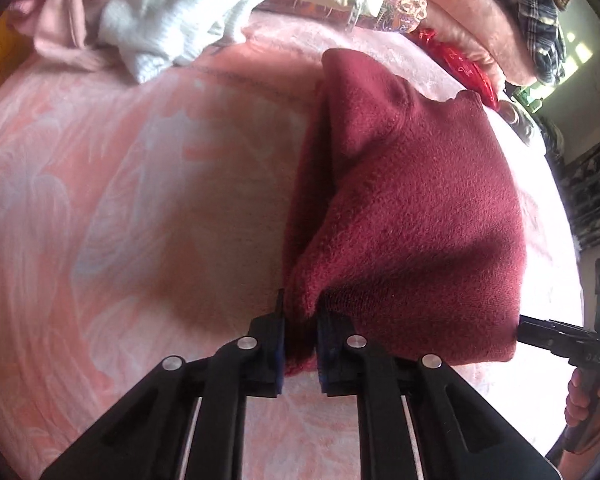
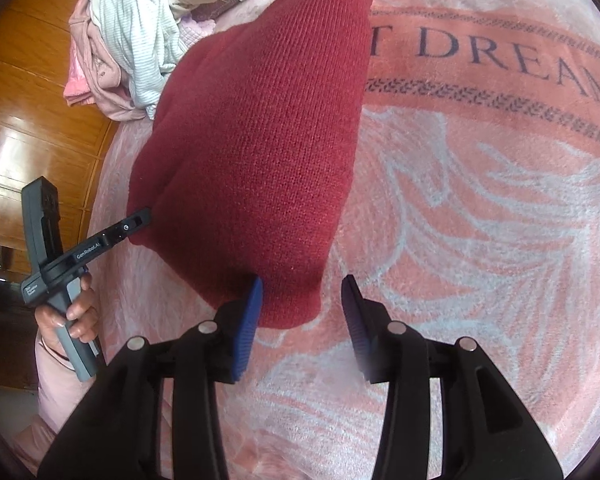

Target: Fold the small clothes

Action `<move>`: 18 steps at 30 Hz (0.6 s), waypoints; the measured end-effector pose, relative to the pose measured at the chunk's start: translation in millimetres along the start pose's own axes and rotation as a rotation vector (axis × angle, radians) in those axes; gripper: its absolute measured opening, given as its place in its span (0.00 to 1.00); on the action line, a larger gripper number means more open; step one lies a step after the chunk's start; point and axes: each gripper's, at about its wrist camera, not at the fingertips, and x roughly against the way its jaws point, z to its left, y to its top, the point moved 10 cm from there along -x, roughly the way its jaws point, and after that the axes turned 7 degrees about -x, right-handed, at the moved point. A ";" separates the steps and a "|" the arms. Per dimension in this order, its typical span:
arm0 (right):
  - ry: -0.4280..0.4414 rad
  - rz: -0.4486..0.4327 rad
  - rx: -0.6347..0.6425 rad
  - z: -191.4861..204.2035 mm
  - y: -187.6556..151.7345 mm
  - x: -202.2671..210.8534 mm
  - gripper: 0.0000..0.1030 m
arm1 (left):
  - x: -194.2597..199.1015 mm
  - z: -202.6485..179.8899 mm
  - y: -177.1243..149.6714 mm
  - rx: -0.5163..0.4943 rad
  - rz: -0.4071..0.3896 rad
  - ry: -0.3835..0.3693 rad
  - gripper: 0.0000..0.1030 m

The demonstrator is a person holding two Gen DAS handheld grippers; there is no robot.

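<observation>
A dark red knitted garment (image 1: pixel 412 208) lies folded on the pink blanket (image 1: pixel 120 200). My left gripper (image 1: pixel 300 320) is shut on its near corner and lifts that edge a little. In the right wrist view the same garment (image 2: pixel 260 140) stretches away from me, and the left gripper (image 2: pixel 140 220) shows at its left edge. My right gripper (image 2: pixel 304 300) is open, its left pad beside the garment's near corner, with nothing between the jaws but cloth edge and blanket. It also shows at the garment's right edge in the left wrist view (image 1: pixel 540 332).
A heap of pale blue, white and pink clothes (image 1: pixel 152 20) lies at the far side of the bed, also in the right wrist view (image 2: pixel 128 32). Pink pillows, a plaid cloth (image 1: pixel 532 12) and a red item (image 1: pixel 460 64) lie far right. A wooden floor (image 2: pixel 32 100) lies left of the bed.
</observation>
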 end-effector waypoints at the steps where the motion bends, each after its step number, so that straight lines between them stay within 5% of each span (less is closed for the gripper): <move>1: 0.006 0.009 -0.008 -1.0 0.2 -5.1 0.41 | -0.4 -0.2 -0.3 -0.001 0.000 0.006 0.15; 3: 0.021 0.025 -0.037 -5.0 0.7 -12.2 0.40 | -1.9 -0.3 0.1 0.001 0.003 0.010 0.18; 5: 0.074 0.045 -0.052 -2.2 -1.4 -17.7 0.25 | -0.9 0.2 -0.4 0.013 0.005 0.005 0.18; 8: 0.063 0.027 -0.013 -1.0 -2.7 -12.5 0.16 | 2.4 -0.6 -0.7 0.007 0.001 0.008 0.18; 18: -0.042 0.029 0.042 -4.1 -5.1 -18.2 0.16 | -7.1 4.8 2.2 -0.011 0.005 0.049 0.32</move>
